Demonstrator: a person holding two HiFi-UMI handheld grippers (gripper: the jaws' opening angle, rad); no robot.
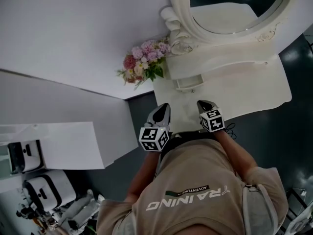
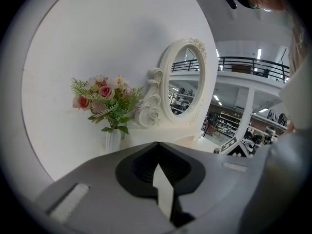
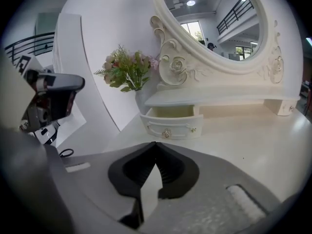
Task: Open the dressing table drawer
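Observation:
A cream dressing table [image 1: 254, 84] carries an oval mirror [image 1: 230, 9] on a carved base. Its small drawer [image 1: 187, 84] stands pulled out; in the right gripper view the drawer [image 3: 171, 123] shows a hollow inside and a knob on its front. My right gripper [image 3: 156, 145] is shut with nothing between its jaws, a short way back from the drawer over the tabletop. In the head view the right gripper [image 1: 203, 103] hovers near the table's front edge. My left gripper [image 1: 164, 106] hangs beside it to the left. The left gripper [image 2: 157, 145] is also shut and empty.
A vase of pink flowers [image 1: 144, 62] stands at the table's left end, next to the drawer. A white wall [image 1: 73, 38] runs behind. A white counter [image 1: 63, 143] and white machines [image 1: 44, 190] sit at the lower left on dark floor.

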